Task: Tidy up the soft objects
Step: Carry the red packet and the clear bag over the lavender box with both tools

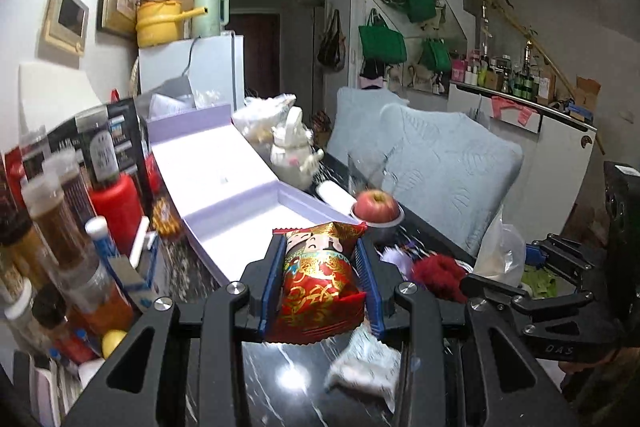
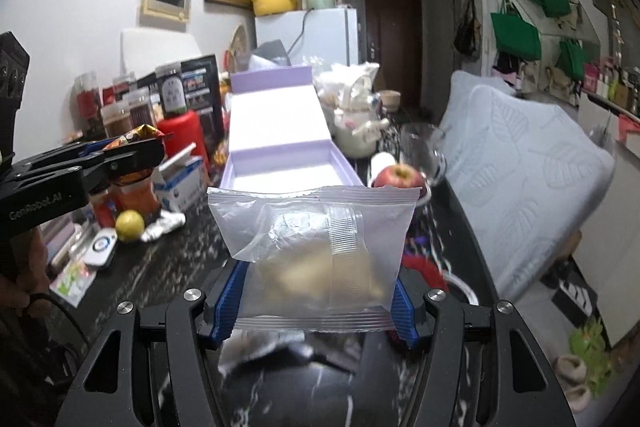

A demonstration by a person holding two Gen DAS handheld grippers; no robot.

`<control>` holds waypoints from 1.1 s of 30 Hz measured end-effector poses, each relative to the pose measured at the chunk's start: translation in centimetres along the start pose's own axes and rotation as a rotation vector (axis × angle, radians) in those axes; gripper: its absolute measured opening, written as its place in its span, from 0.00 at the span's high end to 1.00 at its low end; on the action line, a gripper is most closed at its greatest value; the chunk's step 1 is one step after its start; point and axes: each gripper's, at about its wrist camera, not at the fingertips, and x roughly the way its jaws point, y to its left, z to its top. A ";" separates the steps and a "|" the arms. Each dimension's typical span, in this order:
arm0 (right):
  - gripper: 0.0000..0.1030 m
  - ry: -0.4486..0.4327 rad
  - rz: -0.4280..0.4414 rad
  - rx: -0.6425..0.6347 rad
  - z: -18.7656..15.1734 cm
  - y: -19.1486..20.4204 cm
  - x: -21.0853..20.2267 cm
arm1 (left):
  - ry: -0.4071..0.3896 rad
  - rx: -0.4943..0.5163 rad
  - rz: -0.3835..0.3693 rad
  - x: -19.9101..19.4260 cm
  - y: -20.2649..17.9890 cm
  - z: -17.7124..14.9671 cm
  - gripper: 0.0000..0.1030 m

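Note:
My left gripper (image 1: pixel 320 247) is shut on a red and gold snack packet (image 1: pixel 318 279) and holds it above the black marble table, just short of the open lilac box (image 1: pixel 240 195). My right gripper (image 2: pixel 316 279) is shut on a clear plastic pouch (image 2: pixel 312 251) with a pale pastry inside, held up in front of the same lilac box (image 2: pixel 280 163). The left gripper shows at the left of the right wrist view (image 2: pixel 132 151). A small white packet (image 1: pixel 364 367) and a red fluffy item (image 1: pixel 436 273) lie on the table.
A red apple (image 1: pixel 376 205) sits on a small metal cup beside a glass (image 2: pixel 424 147). Jars, a red bottle (image 1: pixel 116 211), a lemon (image 2: pixel 130 225) and boxes crowd the left side. A white teapot (image 1: pixel 292 155) stands behind the box. Pale blue cushions (image 1: pixel 440 163) flank the right edge.

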 end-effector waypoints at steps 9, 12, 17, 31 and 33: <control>0.39 -0.056 0.048 -0.053 4.5 -0.1 2.2 | -0.057 0.030 0.049 1.6 1.6 3.7 0.66; 0.39 -0.078 0.062 -0.071 6.1 0.0 3.0 | -0.069 0.030 0.056 2.5 2.3 4.9 0.66; 0.39 -0.108 0.094 -0.091 9.0 0.0 4.7 | -0.091 0.045 0.081 4.3 3.2 6.7 0.66; 0.39 -0.151 0.085 -0.099 15.0 -1.2 11.8 | -0.146 0.014 0.134 11.1 6.6 10.5 0.66; 0.39 -0.156 0.090 -0.090 15.8 -1.4 13.1 | -0.143 -0.011 0.144 12.5 7.3 10.7 0.66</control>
